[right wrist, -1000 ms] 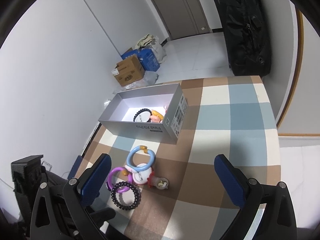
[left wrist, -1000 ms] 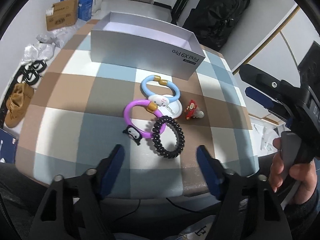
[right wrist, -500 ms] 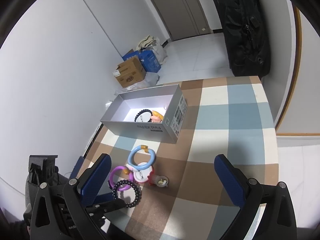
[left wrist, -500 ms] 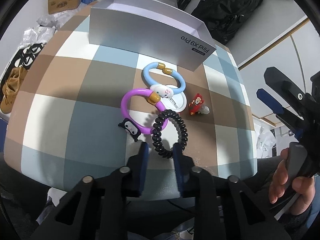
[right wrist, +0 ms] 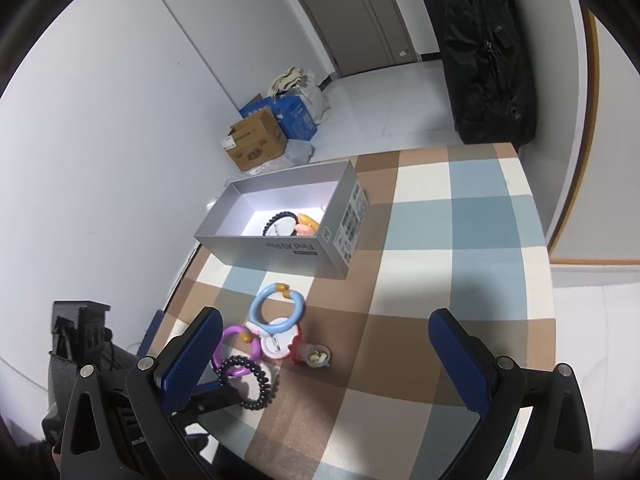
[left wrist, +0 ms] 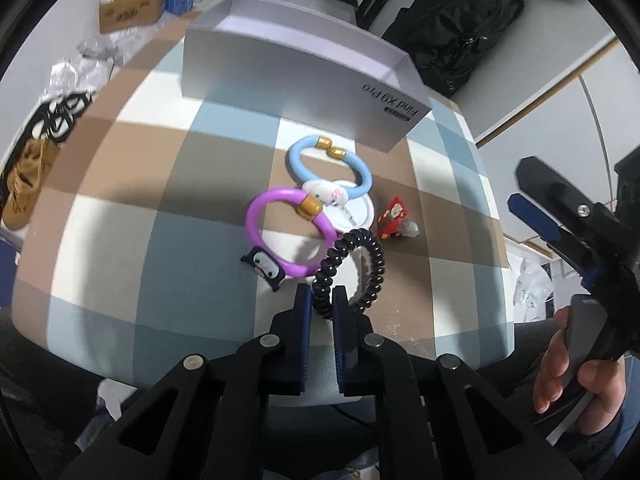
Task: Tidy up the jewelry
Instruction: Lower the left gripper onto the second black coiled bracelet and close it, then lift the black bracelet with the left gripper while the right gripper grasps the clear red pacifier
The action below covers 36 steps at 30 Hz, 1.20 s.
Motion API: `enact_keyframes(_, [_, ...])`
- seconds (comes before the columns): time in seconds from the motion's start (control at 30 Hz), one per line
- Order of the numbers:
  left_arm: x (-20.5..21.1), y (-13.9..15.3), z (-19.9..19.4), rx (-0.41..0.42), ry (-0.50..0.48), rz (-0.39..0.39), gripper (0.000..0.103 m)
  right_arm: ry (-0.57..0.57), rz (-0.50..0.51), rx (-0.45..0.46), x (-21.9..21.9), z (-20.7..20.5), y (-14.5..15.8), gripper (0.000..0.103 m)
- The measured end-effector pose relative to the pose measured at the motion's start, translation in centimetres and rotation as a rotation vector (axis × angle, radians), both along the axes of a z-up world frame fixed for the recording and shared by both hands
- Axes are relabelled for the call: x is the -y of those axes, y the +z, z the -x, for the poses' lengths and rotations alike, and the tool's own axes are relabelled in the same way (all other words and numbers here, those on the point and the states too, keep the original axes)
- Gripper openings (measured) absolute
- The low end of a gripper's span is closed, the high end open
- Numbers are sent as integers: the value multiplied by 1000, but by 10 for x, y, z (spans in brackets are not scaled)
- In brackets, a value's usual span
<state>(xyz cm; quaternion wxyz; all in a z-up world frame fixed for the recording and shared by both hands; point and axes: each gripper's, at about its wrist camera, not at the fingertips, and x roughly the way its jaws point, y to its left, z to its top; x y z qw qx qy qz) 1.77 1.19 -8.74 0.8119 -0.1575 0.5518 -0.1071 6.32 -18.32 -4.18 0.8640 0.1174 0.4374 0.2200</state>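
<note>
Since a second ago the left gripper (left wrist: 320, 300) has brought its jaws in from wide apart, and they now pinch the near side of the black coil hair tie (left wrist: 352, 268), whose far loop has tipped up off the checked tablecloth (left wrist: 120, 184).

Going left to right, the purple bracelet (left wrist: 288, 240) with its small black charm overlaps the tie's left edge. If the tie is lifted now, its coils could snag and drag that bracelet, or the thin springy cord could slip out of the pads. The blue bracelet (left wrist: 330, 168) and the red charm (left wrist: 394, 218) lie just beyond, near enough to be knocked. The right gripper (right wrist: 324, 348) hangs over the table with its fingers wide and nothing between them.

The grey box (right wrist: 280, 216) behind the jewelry already holds another black band and reads "Find X9 Pro" on its side. The print on the box's end label and on the cardboard carton (left wrist: 132, 2) is too small to read.
</note>
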Motion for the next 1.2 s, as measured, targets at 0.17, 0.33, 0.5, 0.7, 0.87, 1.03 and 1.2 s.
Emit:
enact_keyframes(0.17, [2, 5, 3, 38, -11, -49, 5, -10, -2, -17, 2, 0, -4, 103])
enact_keyframes(0.33, [3, 12, 5, 72, -26, -66, 5, -33, -7, -32, 7, 1, -7, 103])
enact_keyframes(0.5, [9, 22, 8, 125, -50, -94, 5, -62, -27, -65, 14, -1, -12, 103])
enact_keyframes(0.7, [3, 36, 13, 196, -28, -103, 5, -22, -1, -94, 4, 2, -20, 103])
enact_keyframes(0.87, [-9, 39, 10, 209, 10, -68, 5, 34, 58, -111, -11, 4, -28, 103])
enact_keyframes(1.03, [-15, 39, 6, 210, 22, -51, 5, 66, 96, -119, -24, 4, -35, 94])
enact_keyframes(1.2, [-20, 39, 5, 206, 32, -35, 5, 110, 128, -148, -40, 0, -43, 76])
